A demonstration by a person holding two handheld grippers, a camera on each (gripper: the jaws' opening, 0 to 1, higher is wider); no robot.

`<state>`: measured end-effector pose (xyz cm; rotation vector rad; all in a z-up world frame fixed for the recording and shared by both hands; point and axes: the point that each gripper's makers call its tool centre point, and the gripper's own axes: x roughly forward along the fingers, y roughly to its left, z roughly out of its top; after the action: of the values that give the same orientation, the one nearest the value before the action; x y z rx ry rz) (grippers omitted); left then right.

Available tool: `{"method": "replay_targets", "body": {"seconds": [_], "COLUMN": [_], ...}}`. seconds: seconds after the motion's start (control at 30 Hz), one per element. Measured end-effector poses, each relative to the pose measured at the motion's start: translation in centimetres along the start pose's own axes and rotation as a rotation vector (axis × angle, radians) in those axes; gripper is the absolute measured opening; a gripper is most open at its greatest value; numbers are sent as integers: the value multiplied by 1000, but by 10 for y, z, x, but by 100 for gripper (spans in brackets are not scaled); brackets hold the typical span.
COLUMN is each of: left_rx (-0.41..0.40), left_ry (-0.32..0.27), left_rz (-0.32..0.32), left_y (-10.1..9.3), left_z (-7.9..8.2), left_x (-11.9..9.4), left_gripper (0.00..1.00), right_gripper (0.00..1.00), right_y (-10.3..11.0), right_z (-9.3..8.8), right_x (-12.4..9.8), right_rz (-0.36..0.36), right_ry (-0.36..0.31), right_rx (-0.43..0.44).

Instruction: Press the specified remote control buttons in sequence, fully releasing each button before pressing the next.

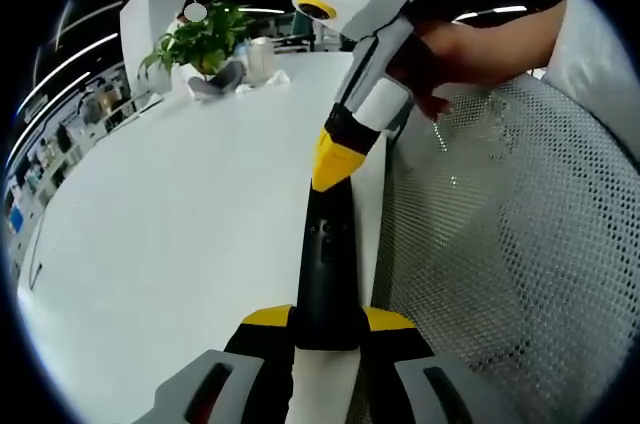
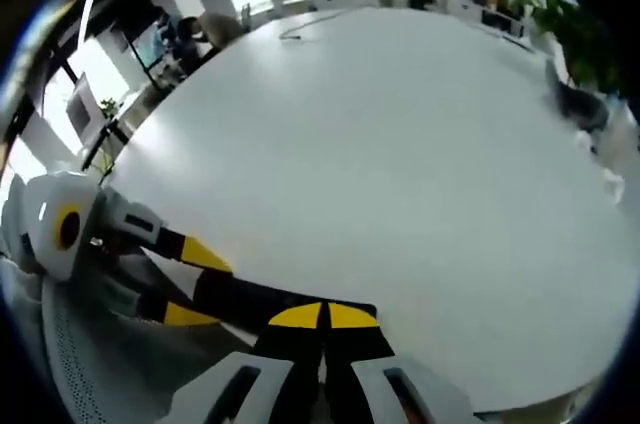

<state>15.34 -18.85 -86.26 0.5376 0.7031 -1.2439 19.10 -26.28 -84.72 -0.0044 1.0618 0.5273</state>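
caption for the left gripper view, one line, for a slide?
Left gripper clamps a slim black remote control over the white table while the right gripper's yellow tip touches its far end.

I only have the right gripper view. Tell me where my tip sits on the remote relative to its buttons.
Observer: In the left gripper view, the right gripper has its yellow tip at the far end of the remote, past the buttons, which sit nearer the middle. It looks to be touching there.
Operator: Now report which way the button face points.
Observer: It faces the left gripper view's camera. The buttons are unobstructed, lying between your tip and the left gripper, which clamps the near end.
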Motion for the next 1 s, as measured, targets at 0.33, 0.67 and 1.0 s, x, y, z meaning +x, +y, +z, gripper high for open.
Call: {"method": "replay_targets", "body": {"seconds": [0.33, 0.67, 1.0], "left_rx": [0, -1, -1], "left_ry": [-1, -2, -3], "left_rz": [0, 0, -1], "left_y": [0, 0, 0], "left_z": [0, 0, 0], "left_x": [0, 0, 0], "left_gripper": [25, 25, 25], "right_gripper": [0, 0, 0], "right_y": [9, 13, 13], "right_z": [-2, 0, -3], "right_x": [8, 8, 11], "right_rz": [21, 38, 33], "right_ry": [19, 7, 22], "right_rx": [-24, -54, -64]}}
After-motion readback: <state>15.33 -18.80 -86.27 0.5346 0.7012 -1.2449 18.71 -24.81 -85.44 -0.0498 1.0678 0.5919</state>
